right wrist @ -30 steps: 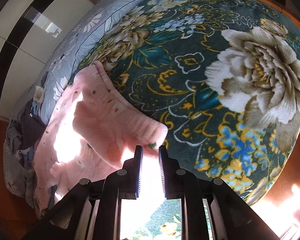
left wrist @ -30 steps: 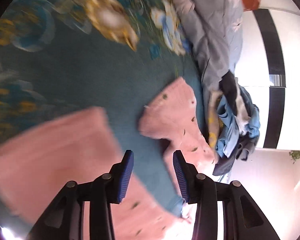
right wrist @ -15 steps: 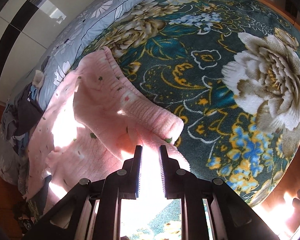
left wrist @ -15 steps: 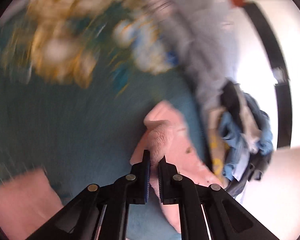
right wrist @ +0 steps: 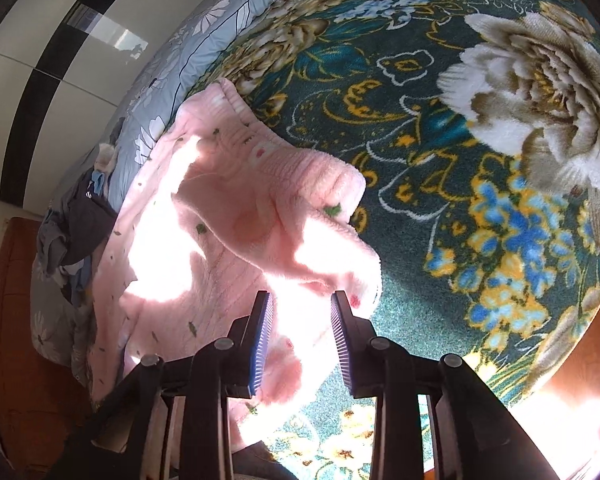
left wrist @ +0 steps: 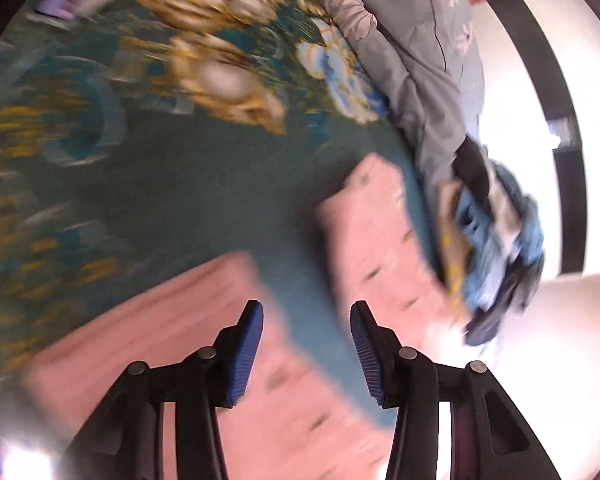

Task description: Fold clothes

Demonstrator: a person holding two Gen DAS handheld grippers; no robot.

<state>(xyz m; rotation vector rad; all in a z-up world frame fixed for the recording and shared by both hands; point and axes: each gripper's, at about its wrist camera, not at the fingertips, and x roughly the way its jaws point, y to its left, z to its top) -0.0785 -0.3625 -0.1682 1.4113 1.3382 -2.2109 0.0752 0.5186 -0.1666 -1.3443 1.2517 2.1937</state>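
Right claw (right wrist: 302, 334): jaws parted, gripping nothing; pink fleece showed in the gap between the blue pads.
Left claw (left wrist: 306, 346): jaws spread wide, empty, over the bare teal strip between two pink parts.
Garment (right wrist: 228, 216): lay on the blanket (right wrist: 480, 128), part doubled over; it ran from the right claw far-left toward the quilt (right wrist: 204, 32).
Ribbed cuff (right wrist: 320, 176): just beyond the right claw, slightly right.
Nearer claw: the right one, by judgement, for the folded edge.
Left view: blurred; pink panels (left wrist: 380, 232) near left and far right.
Clothes heap (left wrist: 496, 236): far right, beside the garment.
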